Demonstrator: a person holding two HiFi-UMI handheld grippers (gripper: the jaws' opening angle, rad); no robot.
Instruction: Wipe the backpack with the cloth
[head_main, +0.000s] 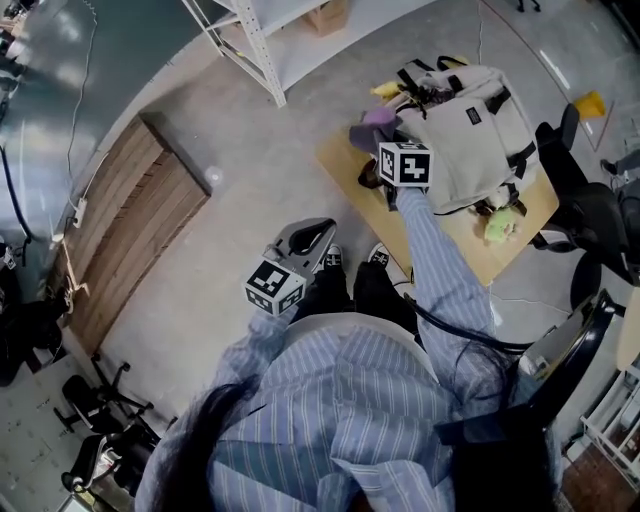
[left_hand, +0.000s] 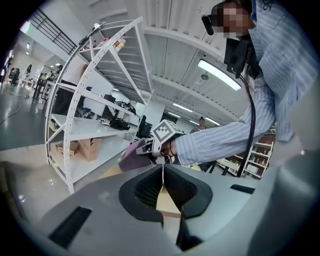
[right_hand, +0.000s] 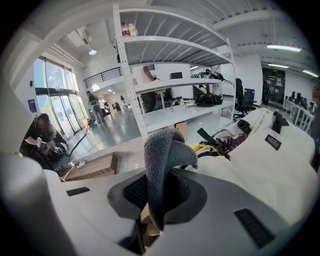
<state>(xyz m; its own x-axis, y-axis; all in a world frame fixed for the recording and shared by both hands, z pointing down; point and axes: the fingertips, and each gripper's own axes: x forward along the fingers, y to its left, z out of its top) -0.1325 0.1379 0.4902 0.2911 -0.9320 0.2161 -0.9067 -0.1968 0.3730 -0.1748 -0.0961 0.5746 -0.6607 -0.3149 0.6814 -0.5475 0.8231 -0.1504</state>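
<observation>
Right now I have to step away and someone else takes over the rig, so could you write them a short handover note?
Right gripper: shut on the cloth, reached out to the edge of the backpack. I cannot tell whether the cloth touches it.
Left gripper: shut, empty, held low near the body, away from the backpack.
The backpack lies on the wooden table.
Done: cloth in hand.
Left: wipe the backpack. Nothing shows how much is wiped.

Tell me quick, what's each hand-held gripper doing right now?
Left hand-held gripper: closed, holding nothing.
Right hand-held gripper: closed on the cloth.
</observation>
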